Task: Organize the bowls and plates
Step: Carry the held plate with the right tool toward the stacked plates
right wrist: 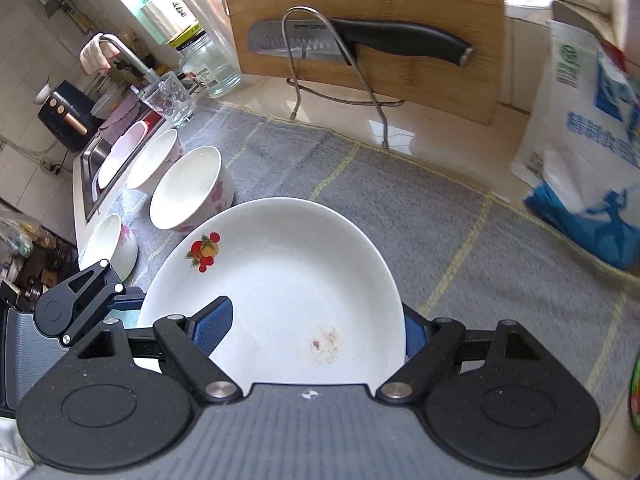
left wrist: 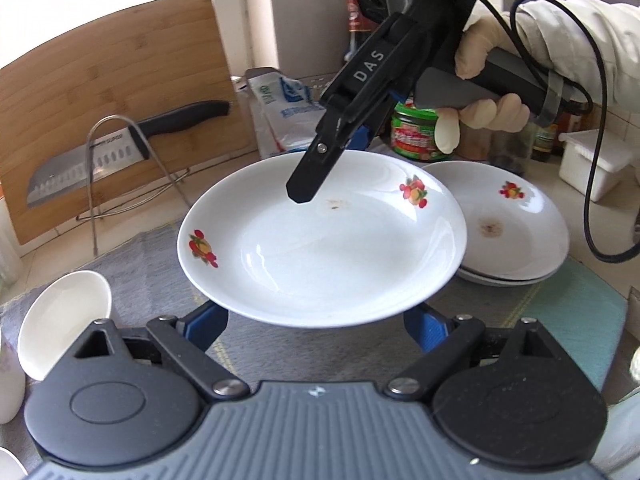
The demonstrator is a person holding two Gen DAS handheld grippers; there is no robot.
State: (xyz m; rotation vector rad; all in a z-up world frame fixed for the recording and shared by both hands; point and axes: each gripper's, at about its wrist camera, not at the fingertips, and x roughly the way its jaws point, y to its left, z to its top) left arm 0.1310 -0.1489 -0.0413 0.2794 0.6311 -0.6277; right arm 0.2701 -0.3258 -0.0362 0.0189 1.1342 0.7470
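Observation:
A white plate with fruit prints (left wrist: pixel 320 240) hangs above the grey mat; it also fills the right wrist view (right wrist: pixel 280 288). My right gripper (left wrist: pixel 316 184) is shut on its far rim, one finger on top and one beneath. My left gripper (left wrist: pixel 316 326) is open, its blue pads (left wrist: pixel 208 320) on either side under the plate's near rim. A stack of matching plates (left wrist: pixel 516 224) sits on the counter to the right. Several white bowls (right wrist: pixel 188 188) stand in a row at the mat's left.
A bamboo cutting board (right wrist: pixel 368 32) and a knife (right wrist: pixel 360 40) stand in a wire rack behind the mat. A salt bag (right wrist: pixel 588 160), a green-lidded jar (left wrist: pixel 416 132), bottles and a white box (left wrist: pixel 592 164) line the back. A sink (right wrist: pixel 100 152) lies far left.

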